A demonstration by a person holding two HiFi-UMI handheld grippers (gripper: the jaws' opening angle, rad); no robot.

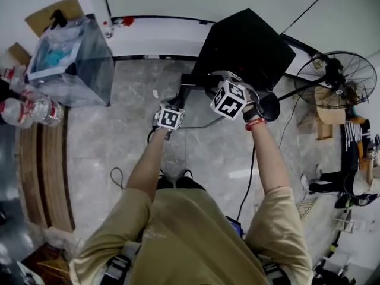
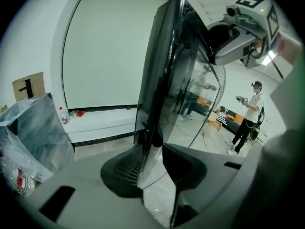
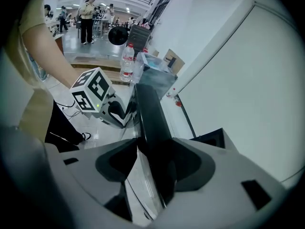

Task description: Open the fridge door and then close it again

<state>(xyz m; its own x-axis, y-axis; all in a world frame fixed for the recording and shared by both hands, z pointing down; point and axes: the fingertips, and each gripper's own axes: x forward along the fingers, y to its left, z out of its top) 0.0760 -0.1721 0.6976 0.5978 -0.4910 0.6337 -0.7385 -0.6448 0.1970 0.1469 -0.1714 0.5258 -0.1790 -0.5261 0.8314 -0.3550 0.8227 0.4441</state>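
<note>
The black fridge [image 1: 246,43] is seen at about 1 o'clock from the person in the head view. The glossy fridge door [image 2: 164,80] is swung out from the cabinet toward 12 o'clock, so its free edge is presented to both tools. The left gripper [image 2: 152,171] is closed on that edge, with a pad pressed against each face. The right gripper [image 3: 152,168] is set on the same edge higher up. Its jaws stand wider, and the thick black rim is held between them with the pads apparently against it. A plastic-wrapped box [image 1: 71,61] is seen at 10 o'clock and a floor fan [image 1: 335,79] at 2 o'clock.
</note>
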